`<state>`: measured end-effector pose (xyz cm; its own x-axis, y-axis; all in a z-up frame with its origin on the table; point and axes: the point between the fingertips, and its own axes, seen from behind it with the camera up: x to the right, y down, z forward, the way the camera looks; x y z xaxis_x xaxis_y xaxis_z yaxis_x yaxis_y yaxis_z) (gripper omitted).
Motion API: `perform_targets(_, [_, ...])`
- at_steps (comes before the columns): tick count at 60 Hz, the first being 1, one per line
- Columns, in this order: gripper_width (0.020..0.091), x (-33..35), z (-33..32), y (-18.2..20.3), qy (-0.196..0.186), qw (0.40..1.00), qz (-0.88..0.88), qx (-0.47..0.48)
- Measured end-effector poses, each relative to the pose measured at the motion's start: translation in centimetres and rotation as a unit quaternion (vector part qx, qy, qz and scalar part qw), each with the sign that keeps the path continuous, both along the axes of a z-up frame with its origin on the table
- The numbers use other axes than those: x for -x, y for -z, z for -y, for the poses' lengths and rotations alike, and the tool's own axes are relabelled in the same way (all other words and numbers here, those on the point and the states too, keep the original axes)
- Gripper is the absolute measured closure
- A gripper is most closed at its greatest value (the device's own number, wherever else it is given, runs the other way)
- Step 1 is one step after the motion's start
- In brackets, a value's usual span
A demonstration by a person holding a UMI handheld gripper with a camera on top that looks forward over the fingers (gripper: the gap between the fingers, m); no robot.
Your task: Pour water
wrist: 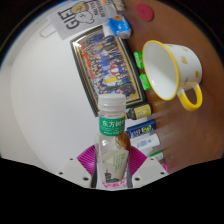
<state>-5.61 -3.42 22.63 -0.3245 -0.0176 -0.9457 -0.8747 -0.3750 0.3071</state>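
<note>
Pink-padded gripper point(113, 170) clamps the water bottle point(112, 135) upright; the yellow-rimmed cup point(170, 68) waits at one o'clock. Carry the neck over its mouth, then tilt slowly.

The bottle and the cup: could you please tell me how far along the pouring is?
Done: the tool is shut on the bottle. In hand: the bottle is upright, its white cap seemingly on. Left: uncapping, then pouring into the yellow-rimmed cup, which lies beyond, tipped towards us.
</note>
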Motion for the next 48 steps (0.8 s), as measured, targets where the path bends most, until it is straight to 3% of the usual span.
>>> perform_targets(12, [0.0706, -2.3, -0.7, 2.8, 0.019, 0.994, -0.105, 0.030])
perform_targets(25, [0.0705, -2.5, -0.7, 3.1, 0.012, 0.996, -0.083, 0.037])
perform_targets(38, [0.0707, -2.9, -0.2, 2.0, -0.013, 0.986, 0.164, 0.014])
perform_targets(48, [0.0703, -8.7, -1.2, -1.3, 0.018, 0.900, 0.434, -0.043])
